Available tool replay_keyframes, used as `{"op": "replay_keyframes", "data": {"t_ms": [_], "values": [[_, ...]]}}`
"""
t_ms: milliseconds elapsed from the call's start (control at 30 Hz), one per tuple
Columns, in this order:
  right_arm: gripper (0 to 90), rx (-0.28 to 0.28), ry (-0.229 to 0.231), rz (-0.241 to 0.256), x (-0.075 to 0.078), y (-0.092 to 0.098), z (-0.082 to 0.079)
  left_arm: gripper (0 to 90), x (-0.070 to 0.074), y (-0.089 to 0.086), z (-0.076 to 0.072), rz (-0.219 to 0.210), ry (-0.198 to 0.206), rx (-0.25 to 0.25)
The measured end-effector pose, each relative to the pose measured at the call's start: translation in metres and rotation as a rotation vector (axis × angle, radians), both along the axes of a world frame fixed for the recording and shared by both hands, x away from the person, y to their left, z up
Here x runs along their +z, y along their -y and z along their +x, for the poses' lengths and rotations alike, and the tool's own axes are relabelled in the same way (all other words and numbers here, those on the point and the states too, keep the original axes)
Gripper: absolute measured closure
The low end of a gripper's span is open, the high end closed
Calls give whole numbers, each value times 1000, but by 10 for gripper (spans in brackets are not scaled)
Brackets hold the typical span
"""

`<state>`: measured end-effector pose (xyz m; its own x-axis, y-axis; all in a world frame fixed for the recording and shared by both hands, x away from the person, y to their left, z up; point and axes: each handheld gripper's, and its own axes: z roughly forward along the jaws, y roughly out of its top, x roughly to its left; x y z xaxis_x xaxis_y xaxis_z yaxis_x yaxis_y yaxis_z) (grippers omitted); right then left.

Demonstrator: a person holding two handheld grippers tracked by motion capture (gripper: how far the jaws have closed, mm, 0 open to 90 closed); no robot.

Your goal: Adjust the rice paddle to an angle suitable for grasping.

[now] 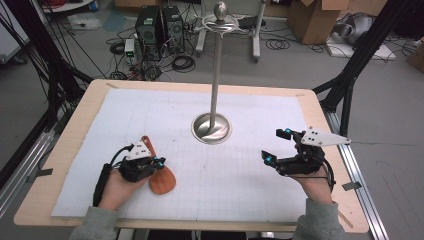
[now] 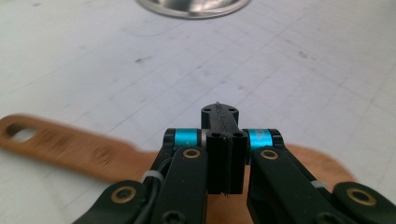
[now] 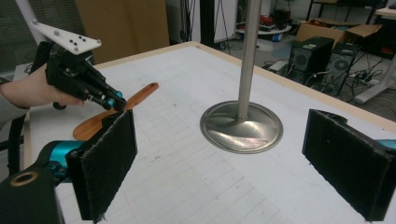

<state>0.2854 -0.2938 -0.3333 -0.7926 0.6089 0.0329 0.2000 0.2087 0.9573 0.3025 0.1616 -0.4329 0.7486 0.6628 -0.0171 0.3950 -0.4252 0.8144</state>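
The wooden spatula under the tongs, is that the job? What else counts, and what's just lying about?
In the job:
wooden spatula
left tongs, closed above it
metal stand, likely
right tongs, open

Lying about:
computer towers
cardboard boxes
floor cables

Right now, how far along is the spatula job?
Early stage. Done: the left gripper has reached the wooden spatula; its jaws look closed just above the blade, whether they pinch it is unclear. In hand: nothing lifted, the spatula lies flat on the white mat. Left: probably lifting it toward the metal stand. The right gripper waits open.
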Motion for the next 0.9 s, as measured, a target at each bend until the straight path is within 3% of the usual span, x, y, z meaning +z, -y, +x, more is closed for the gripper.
{"op": "replay_keyframes", "data": {"t_ms": [167, 333, 500, 700, 900], "values": [[88, 2, -3, 5, 0, 0, -1, 895, -4, 24, 1, 40, -24, -35], [87, 3, -5, 0, 0, 0, -1, 894, -5, 33, -2, 32, -27, -78], [87, 4, -8, -6, 0, -2, -1, 894, -11, 39, -2, 70, -46, -84], [88, 10, -3, -12, 0, -4, 0, 895, -11, 37, -5, 63, -50, -99], [87, 13, -4, -2, 1, -4, 0, 895, -11, 23, -12, 48, -62, -96]]}}
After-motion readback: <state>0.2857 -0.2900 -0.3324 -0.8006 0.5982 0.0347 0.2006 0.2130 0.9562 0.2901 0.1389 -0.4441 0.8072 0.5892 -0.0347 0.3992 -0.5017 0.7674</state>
